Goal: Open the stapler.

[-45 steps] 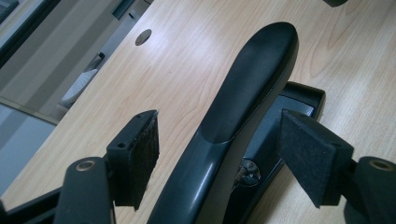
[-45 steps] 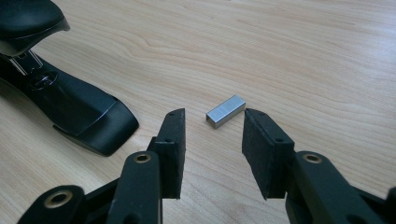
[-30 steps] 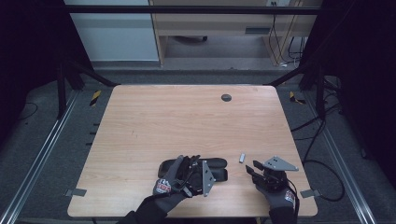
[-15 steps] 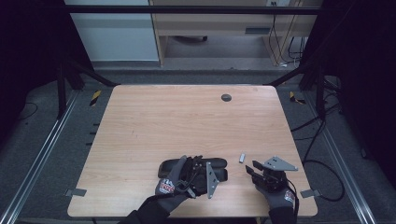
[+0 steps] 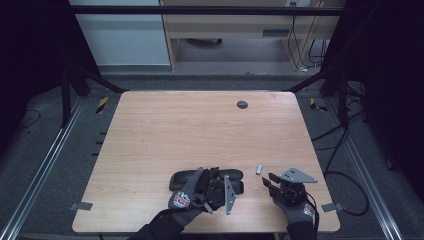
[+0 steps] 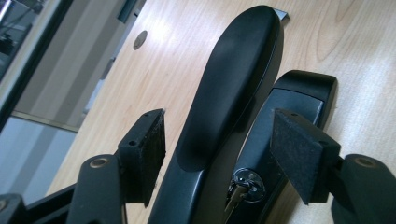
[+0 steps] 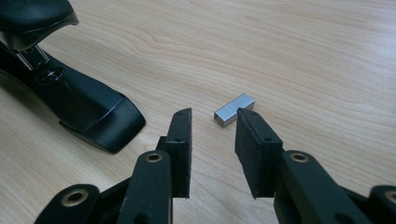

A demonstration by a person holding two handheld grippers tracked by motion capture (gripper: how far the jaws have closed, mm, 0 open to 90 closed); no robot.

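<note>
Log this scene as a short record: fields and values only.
surface: wooden table
stapler: black, swung open, lying between the left gripper pads
left gripper: jaws have just been closing; pads not pressing yet
staples: small silver strip, on the table beyond the right gripper
right gripper: jaws have just been closing, nothing between them

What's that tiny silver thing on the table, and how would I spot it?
Start at the wooden table and go to its near right part, where the black stapler lies. Just right of the stapler, ahead of the right hand-held gripper, lies a short block of staples: the one small, shiny metal piece there.
</note>
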